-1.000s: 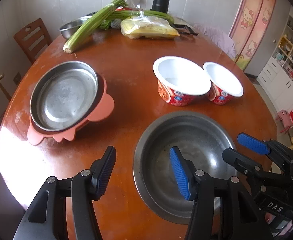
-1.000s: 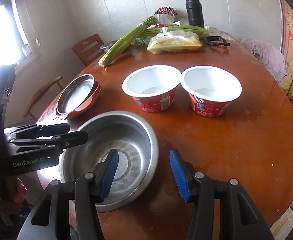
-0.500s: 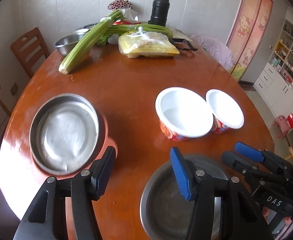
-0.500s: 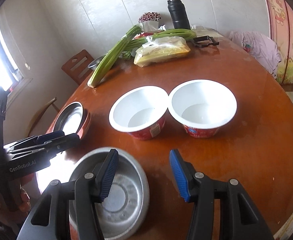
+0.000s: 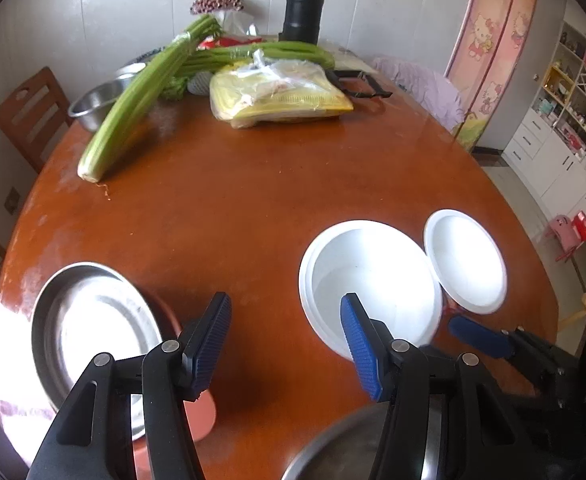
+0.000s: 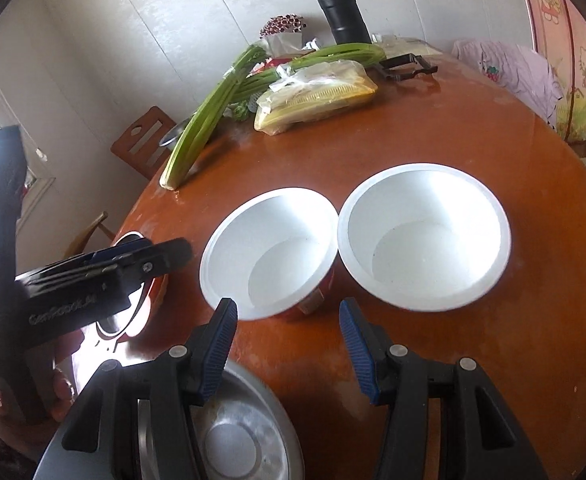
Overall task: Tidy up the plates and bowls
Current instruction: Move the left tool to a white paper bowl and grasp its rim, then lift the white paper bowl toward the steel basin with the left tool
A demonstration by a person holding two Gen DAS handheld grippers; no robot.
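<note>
Both my grippers hang empty above the near edge of the desk, the left gripper and the right gripper alike with fingers released and spread wide, grasping nothing. By my count there are two white paper bowls, touching rim to rim mid-desk; one shallow steel plate to my left, resting on one orange mat; and one deep steel bowl right under my fingers — a second small steel bowl sits far off by the celery. The risk I judge here is the paper bowls: they look light and thin-walled, so a hard pinch on one rim could crush it or drag its neighbour along. The steel rims look slick too — a shallow bite could let one slip and clatter.
</note>
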